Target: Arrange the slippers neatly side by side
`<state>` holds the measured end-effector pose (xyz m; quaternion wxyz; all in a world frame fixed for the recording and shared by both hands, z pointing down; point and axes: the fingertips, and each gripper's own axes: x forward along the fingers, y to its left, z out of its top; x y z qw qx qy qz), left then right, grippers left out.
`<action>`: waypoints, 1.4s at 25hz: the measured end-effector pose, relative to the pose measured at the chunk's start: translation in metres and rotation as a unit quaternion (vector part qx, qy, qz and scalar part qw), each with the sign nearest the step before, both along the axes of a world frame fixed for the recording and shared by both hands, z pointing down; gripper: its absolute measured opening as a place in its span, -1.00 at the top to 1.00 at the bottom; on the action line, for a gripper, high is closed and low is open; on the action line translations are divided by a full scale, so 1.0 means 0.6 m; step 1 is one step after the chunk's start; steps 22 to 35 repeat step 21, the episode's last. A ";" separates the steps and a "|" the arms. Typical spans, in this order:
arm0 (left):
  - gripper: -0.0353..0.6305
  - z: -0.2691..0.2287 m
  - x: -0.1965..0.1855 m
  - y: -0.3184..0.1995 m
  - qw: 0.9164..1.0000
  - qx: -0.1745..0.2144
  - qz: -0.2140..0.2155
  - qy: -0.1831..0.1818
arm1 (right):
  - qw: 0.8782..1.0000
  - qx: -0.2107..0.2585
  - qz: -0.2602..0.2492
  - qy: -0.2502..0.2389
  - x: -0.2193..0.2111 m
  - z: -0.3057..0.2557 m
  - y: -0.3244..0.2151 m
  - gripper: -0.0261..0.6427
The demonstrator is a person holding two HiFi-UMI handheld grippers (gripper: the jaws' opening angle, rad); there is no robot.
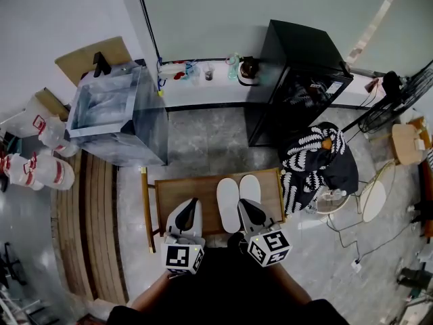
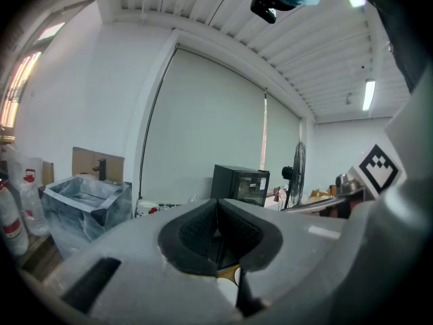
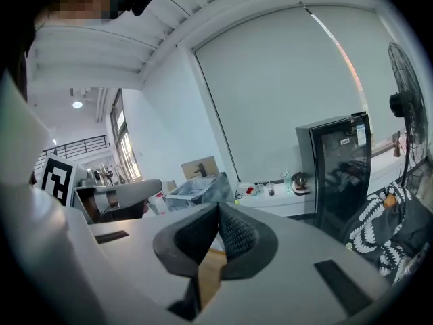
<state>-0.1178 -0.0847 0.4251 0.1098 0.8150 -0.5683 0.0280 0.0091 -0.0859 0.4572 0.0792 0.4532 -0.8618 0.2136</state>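
Note:
Two white slippers (image 1: 237, 199) lie side by side, toes away from me, on a small wooden table (image 1: 183, 189). My left gripper (image 1: 191, 203) hovers over the table's near left part, a little left of the slippers, shut with nothing between its pads. My right gripper (image 1: 243, 204) sits over the near end of the right slipper, also shut and empty. In the left gripper view the jaws (image 2: 218, 212) meet tip to tip, and a sliver of white slipper shows beneath them. The right gripper view shows its jaws (image 3: 218, 217) closed over bare wood.
A clear plastic bin (image 1: 115, 114) stands back left, a black cabinet (image 1: 298, 80) back right. A black-and-white cloth (image 1: 318, 158) lies draped on a seat right of the table. Water jugs (image 1: 40, 168) stand at the left, and a fan (image 1: 396, 97) at the far right.

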 end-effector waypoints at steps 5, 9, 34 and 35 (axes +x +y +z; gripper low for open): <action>0.84 0.005 0.005 0.000 1.000 -0.002 0.004 0.000 | 1.000 -0.002 0.002 -0.003 0.004 0.003 0.000 0.89; 0.84 0.004 0.003 -0.002 1.000 -0.003 0.002 0.002 | 1.000 -0.005 0.001 -0.004 0.003 0.003 0.000 0.89; 0.84 0.005 0.006 0.000 1.000 -0.005 0.002 0.004 | 1.000 0.001 0.014 0.003 0.013 0.000 -0.001 0.89; 0.84 0.005 0.006 0.000 1.000 -0.005 0.002 0.004 | 1.000 0.001 0.014 0.003 0.013 0.000 -0.001 0.89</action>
